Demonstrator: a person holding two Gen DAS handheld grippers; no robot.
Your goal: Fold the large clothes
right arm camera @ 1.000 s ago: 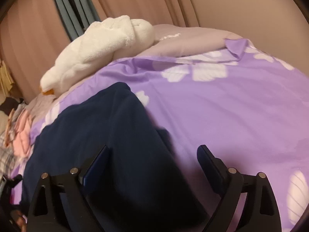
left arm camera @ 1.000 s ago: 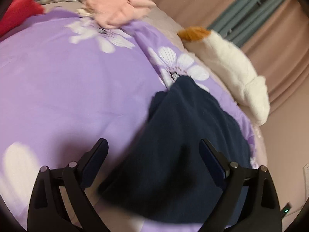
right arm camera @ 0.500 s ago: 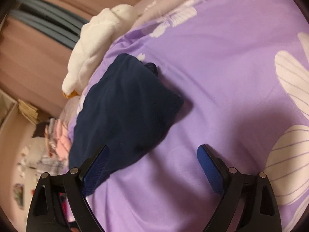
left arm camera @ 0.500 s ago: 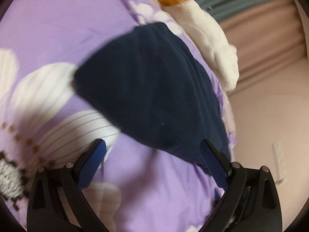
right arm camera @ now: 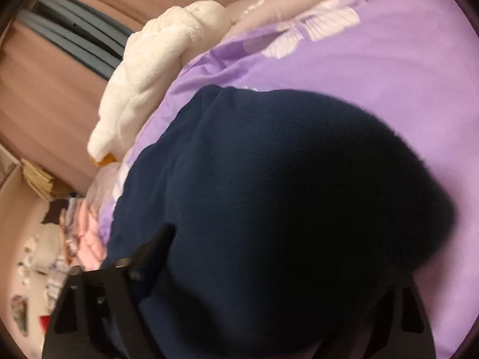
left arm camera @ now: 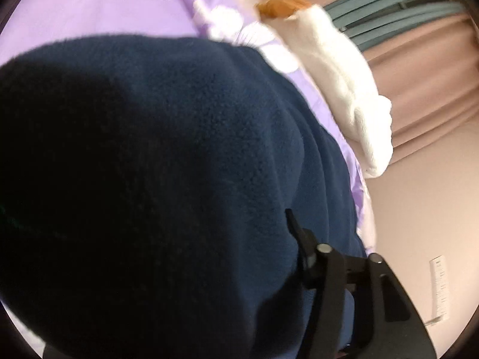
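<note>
A folded navy fleece garment (left arm camera: 179,164) lies on the purple flowered bedspread (left arm camera: 89,9) and fills most of both wrist views. My left gripper (left arm camera: 203,227) is closing with the fleece bunched between its jaws. Only its right finger (left arm camera: 302,239) shows, and it presses into the cloth; the other is buried. In the right wrist view the same garment (right arm camera: 284,194) bulges between the closing jaws of my right gripper (right arm camera: 257,236). Its left finger (right arm camera: 155,245) digs into the fabric edge, while the other finger is covered.
A white plush toy with an orange beak (left arm camera: 347,89) (right arm camera: 155,68) lies along the bed's far edge beside pink curtains. A heap of pink and checked clothes (right arm camera: 83,233) sits beyond the garment's left end. Bare bedspread (right arm camera: 404,74) stretches to the right.
Both grippers have dropped forward onto the navy garment, which now looms large. Their jaws have narrowed around the cloth, and one finger of each is hidden by it.
</note>
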